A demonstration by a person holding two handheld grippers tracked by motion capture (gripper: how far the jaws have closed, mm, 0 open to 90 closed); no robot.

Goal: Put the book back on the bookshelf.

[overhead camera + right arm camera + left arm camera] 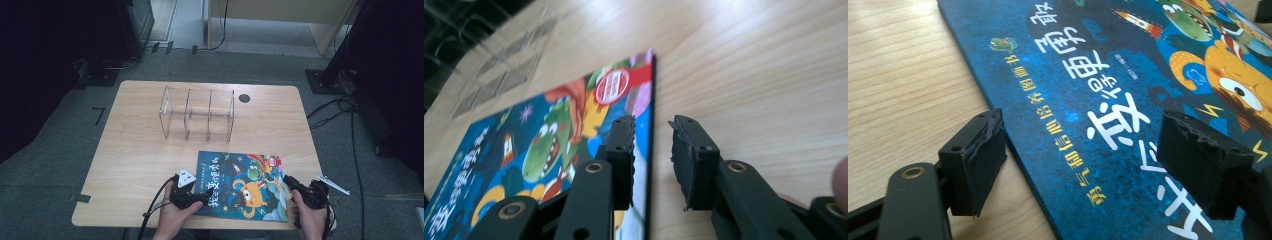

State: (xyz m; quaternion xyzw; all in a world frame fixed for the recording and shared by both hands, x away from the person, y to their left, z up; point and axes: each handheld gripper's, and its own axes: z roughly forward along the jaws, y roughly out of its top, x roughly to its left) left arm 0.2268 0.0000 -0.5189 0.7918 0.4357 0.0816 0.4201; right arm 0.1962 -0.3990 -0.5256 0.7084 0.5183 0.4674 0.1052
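Grey carpet surrounds a pale wooden table [135, 165]. Toward its far side stands a clear acrylic divider rack [197, 114] with three compartments. Near the front edge a blue children's picture book [242, 185] lies flat, cover up. Left gripper [1080, 165]: jaws spread wide and straddling the book's left edge, one pad over the table, the other over the cover, gripping nothing. Right gripper [652, 152]: jaws only narrowly parted at the book's right edge, one over the cover, one over the wood, holding nothing.

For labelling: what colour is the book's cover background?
Dark blue on the book, clearest in the left gripper view.
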